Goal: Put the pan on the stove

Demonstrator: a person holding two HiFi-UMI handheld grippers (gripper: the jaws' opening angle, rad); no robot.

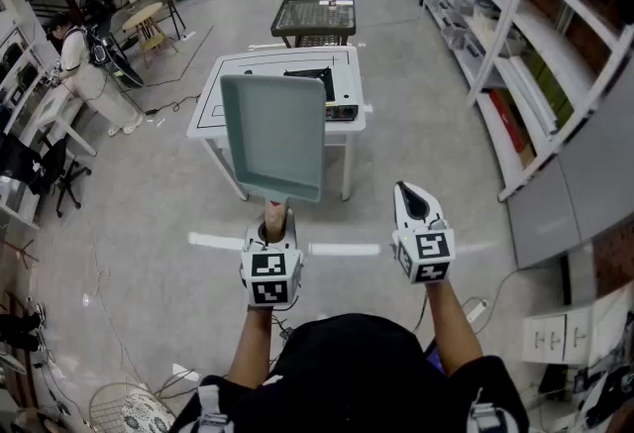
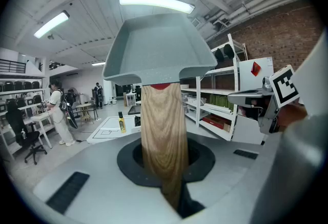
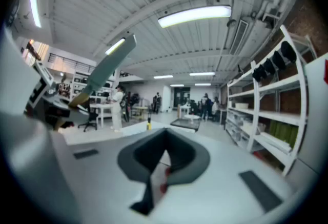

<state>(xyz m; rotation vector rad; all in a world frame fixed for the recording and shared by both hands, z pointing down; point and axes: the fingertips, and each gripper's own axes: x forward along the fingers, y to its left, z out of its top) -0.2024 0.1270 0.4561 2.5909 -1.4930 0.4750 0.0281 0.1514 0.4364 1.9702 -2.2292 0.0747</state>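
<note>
The left gripper (image 1: 276, 221) pinches only the wooden handle (image 2: 163, 136) of the square grey-green pan (image 1: 272, 136). Cantilevered toward twelve o'clock, it could twist loose. The right gripper (image 1: 413, 195) is pressed together, empty.

Square grey-green pan (image 1: 272, 134) is up in the air, open face tilted toward the head view, its wooden handle (image 1: 276, 215) pointing down, clamped in the left gripper (image 1: 275, 227). The dark stove (image 1: 315, 76) sits on the white table (image 1: 211, 116) beyond, partly covered.

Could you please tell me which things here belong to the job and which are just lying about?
Job: pan, held by its handle in the left gripper; stove on the white table.
Lying about: yellow bottle, shelving, dark mesh table.
</note>
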